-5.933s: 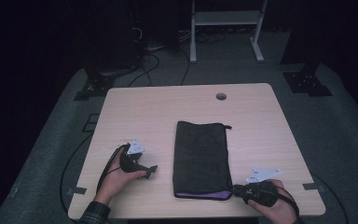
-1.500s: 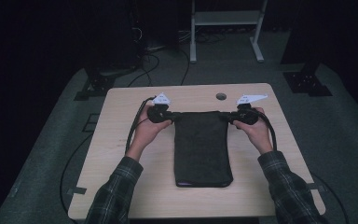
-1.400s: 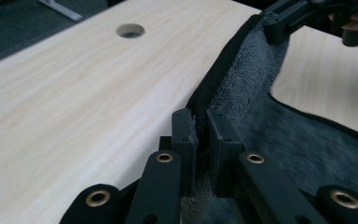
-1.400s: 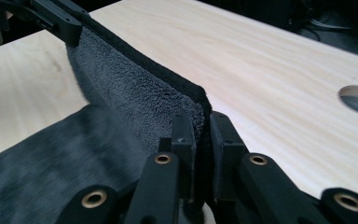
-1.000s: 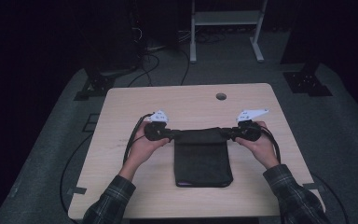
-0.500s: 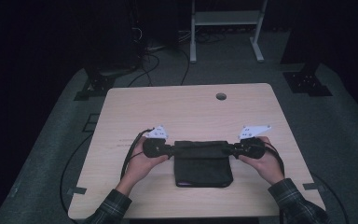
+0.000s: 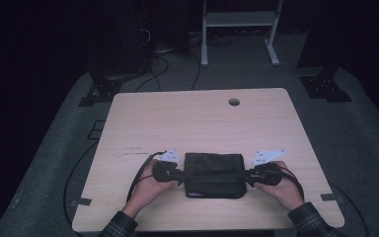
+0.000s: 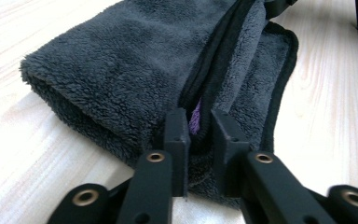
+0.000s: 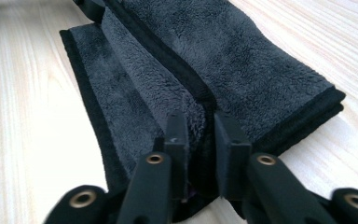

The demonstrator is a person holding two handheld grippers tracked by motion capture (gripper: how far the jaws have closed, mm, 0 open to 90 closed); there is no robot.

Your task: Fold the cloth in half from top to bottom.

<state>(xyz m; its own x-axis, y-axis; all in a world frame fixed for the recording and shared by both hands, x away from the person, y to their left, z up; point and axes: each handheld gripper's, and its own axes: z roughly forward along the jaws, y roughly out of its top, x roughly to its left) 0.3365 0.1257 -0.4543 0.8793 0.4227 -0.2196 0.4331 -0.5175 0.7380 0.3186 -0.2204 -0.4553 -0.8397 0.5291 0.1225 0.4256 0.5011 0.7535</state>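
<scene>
Folded the dark towel [image 7: 213,174] in half on the desk [image 7: 197,118], both hand-held grippers [image 7: 181,175] [image 7: 245,175] just loosening, edge between narrow jaws.

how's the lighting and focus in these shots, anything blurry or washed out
High view: dim, room around the table nearly black, towel a dark patch. Left gripper view: bright, pile crisp, wood near the top glary. Right gripper view: bright, towel sharp, near jaws slightly soft.
</scene>
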